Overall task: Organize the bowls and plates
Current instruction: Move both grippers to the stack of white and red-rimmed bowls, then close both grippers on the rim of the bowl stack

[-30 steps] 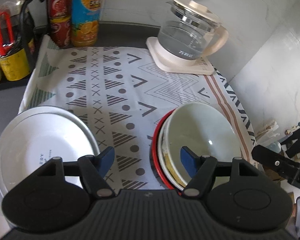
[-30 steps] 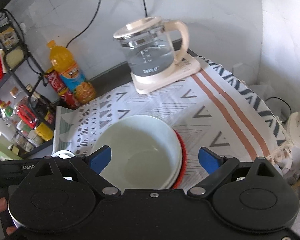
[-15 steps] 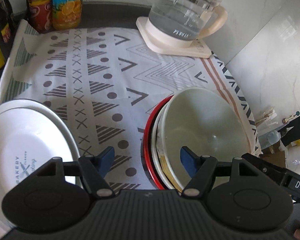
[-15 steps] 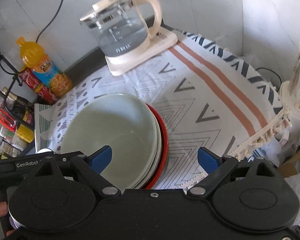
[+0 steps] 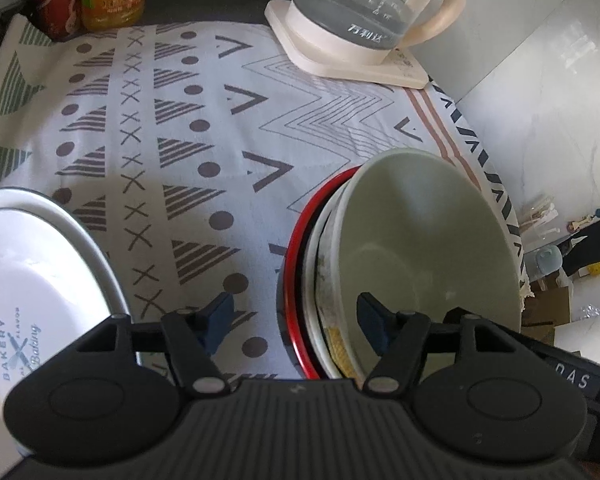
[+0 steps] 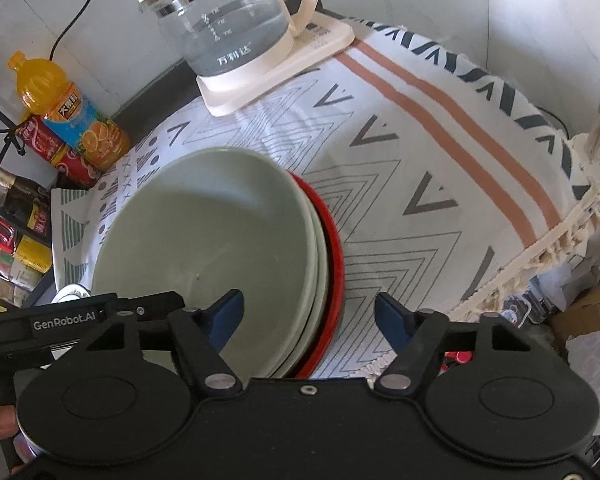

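Observation:
A pale green bowl [image 5: 424,236] sits on top of a stack of nested bowls whose lowest has a red rim [image 5: 300,232], on the patterned cloth; it also shows in the right wrist view [image 6: 216,236]. A white plate printed "Bakery" [image 5: 28,280] lies at the left. My left gripper [image 5: 294,318] is open, its jaws straddling the left rim of the stack. My right gripper [image 6: 310,316] is open, its jaws straddling the stack's right rim [image 6: 334,248].
A glass kettle on a cream base [image 5: 356,20] stands at the back of the cloth [image 5: 204,128]. An orange juice bottle [image 6: 72,116] and red cans [image 5: 56,0] stand at the back left by a rack. The cloth's fringed edge [image 6: 540,256] hangs at the right.
Both grippers have moved forward and down toward the bowl stack. Each now has the stack's rim between its open jaws. The bowls and plate have not moved.

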